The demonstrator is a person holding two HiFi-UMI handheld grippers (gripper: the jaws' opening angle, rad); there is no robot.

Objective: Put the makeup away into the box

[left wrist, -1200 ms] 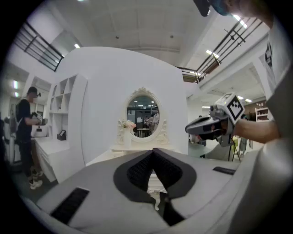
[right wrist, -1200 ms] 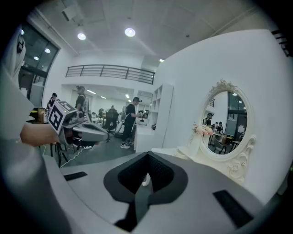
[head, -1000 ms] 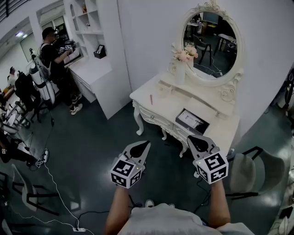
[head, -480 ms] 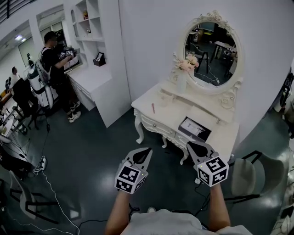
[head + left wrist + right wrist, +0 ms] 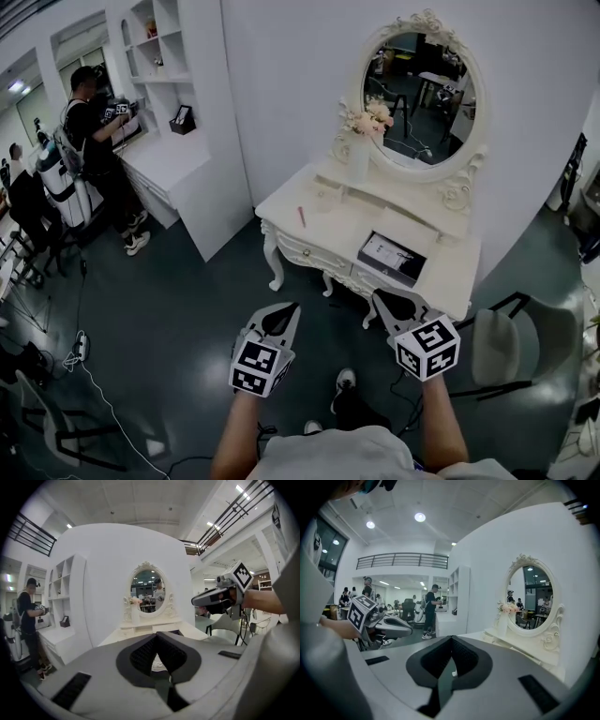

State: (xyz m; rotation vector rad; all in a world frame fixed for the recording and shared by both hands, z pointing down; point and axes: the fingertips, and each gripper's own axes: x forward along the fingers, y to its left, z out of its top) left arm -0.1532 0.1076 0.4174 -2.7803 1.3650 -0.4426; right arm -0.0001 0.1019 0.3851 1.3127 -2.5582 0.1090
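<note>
A white dressing table with an oval mirror stands ahead. On its top lies a dark box with a pale inside, and to the left a thin pink makeup stick. My left gripper and right gripper hang in the air short of the table's front edge, both shut with nothing held. In the left gripper view the shut tips aim at the table. In the right gripper view the shut tips aim left of the mirror.
A grey chair stands right of the table. A vase of pink flowers stands on the table's raised shelf. White shelving and a desk line the left wall, with a person there. Cables lie on the dark floor.
Both grippers have moved a little toward the dressing table, still shut. The view has shifted, and a shoe now shows on the floor below them.
</note>
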